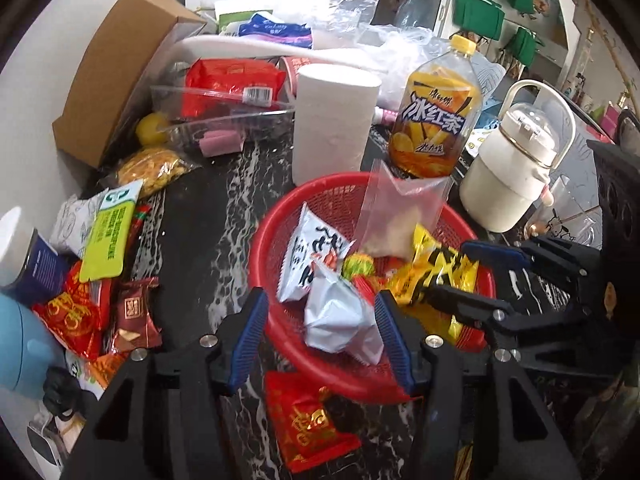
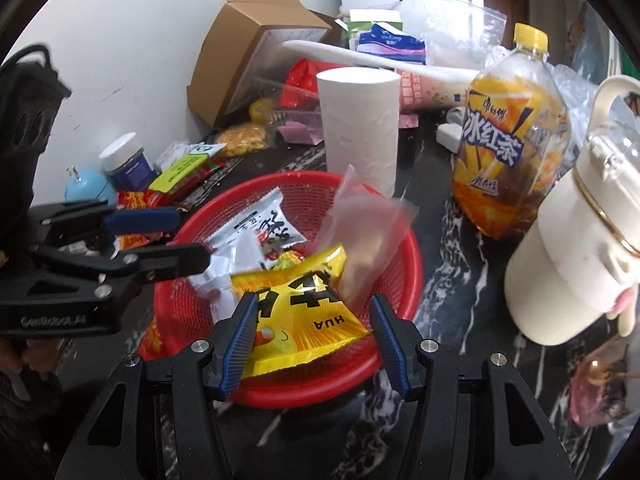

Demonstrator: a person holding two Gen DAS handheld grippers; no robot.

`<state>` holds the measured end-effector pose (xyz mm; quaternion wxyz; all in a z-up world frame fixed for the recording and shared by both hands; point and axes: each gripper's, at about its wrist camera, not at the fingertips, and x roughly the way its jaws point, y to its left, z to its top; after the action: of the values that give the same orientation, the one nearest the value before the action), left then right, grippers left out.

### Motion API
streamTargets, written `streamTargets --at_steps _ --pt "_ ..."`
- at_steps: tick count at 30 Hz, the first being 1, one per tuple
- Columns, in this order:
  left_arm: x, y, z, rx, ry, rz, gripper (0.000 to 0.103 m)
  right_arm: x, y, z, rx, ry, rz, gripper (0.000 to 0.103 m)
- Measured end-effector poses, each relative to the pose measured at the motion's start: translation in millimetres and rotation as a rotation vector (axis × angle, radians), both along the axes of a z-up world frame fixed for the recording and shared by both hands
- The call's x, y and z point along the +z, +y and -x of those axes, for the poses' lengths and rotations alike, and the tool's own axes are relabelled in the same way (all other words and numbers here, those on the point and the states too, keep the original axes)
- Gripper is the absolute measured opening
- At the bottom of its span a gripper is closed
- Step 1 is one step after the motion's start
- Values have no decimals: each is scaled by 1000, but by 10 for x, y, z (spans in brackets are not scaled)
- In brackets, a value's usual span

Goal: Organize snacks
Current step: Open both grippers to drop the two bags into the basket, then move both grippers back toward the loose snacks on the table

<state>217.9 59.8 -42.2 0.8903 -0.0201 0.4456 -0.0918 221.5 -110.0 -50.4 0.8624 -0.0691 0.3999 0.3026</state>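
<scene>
On the dark tabletop [image 1: 208, 216] a red basket [image 2: 200, 304] holds snack packets, among them a yellow packet [image 2: 304, 320] and a white packet [image 1: 344, 320]. The left gripper [image 1: 320, 336] hangs over the white packet, fingers apart. The right gripper [image 2: 312, 340] straddles the yellow packet, fingers apart; whether they pinch it I cannot tell.

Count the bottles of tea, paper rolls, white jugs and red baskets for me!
Bottle of tea: 1
Paper roll: 1
White jug: 1
Red basket: 1
Total: 4
</scene>
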Motion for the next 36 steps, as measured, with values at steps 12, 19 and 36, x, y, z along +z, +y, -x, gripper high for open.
streamTargets --at_steps 12,19,36 --pt "-18 46 98 13 9 14 54 -59 125 -29 22 -15 39 58" --pt "53 33 164 7 -5 19 54 -19 107 -3 23 17 27 62" --pt "579 -109 532 -11 -136 20 54 537 -126 425 -17 -104 -16 66"
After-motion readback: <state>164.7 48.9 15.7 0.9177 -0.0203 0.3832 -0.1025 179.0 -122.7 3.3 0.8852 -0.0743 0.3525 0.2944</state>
